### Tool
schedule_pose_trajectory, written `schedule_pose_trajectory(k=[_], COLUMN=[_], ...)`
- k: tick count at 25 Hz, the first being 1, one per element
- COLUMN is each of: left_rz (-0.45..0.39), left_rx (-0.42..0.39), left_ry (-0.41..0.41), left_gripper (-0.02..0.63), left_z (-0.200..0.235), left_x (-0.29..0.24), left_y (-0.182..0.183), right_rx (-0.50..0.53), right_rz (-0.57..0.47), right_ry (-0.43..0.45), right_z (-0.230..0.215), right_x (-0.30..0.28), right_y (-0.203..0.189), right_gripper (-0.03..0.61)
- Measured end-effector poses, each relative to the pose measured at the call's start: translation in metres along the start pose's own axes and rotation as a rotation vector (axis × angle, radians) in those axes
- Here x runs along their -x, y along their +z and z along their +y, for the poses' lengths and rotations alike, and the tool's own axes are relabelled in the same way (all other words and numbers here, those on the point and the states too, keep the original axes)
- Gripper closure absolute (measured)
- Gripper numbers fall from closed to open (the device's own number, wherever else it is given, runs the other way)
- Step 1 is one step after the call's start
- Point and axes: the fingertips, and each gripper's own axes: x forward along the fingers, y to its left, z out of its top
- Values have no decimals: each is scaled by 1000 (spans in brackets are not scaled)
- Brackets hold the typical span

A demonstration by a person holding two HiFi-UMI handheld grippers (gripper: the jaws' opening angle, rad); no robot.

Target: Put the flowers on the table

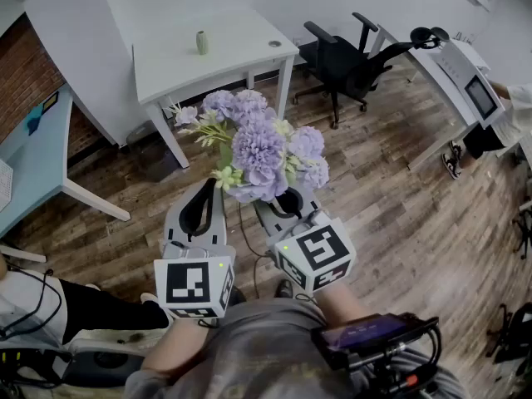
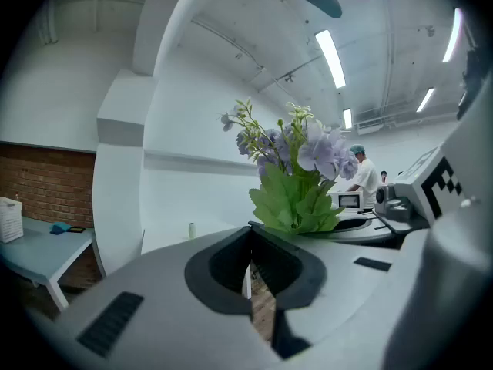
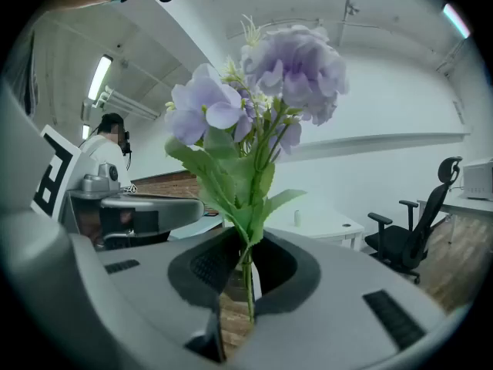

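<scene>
A bunch of purple flowers (image 1: 264, 150) with green leaves stands upright out of my right gripper (image 1: 288, 201), which is shut on the stems (image 3: 246, 284). In the right gripper view the blooms (image 3: 289, 68) rise above the jaws. My left gripper (image 1: 205, 193) is just left of the bunch, shut, with nothing between its jaws. From the left gripper (image 2: 250, 267) view the flowers (image 2: 296, 176) show to the right. The white table (image 1: 233, 61) stands ahead across the wooden floor, with a small vase (image 1: 201, 42) on it.
A black office chair (image 1: 342, 58) stands right of the white table. A pale blue table (image 1: 33, 169) is at the left, and a desk with a machine (image 1: 470, 81) and a person (image 1: 515, 110) at the right. Another person (image 1: 50, 306) is at lower left.
</scene>
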Motion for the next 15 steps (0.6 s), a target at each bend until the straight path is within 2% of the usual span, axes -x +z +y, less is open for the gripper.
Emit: schedule_pose_trajectory(k=[15], left_rz=[39], left_rx=[-11], left_ry=[17], left_gripper=[604], left_z=[-70], left_x=[-22], left_y=[-11], right_rx=[-36], right_rz=[1], right_ry=[31], right_z=[-53], right_x=[45], right_y=[-17], right_gripper=[523])
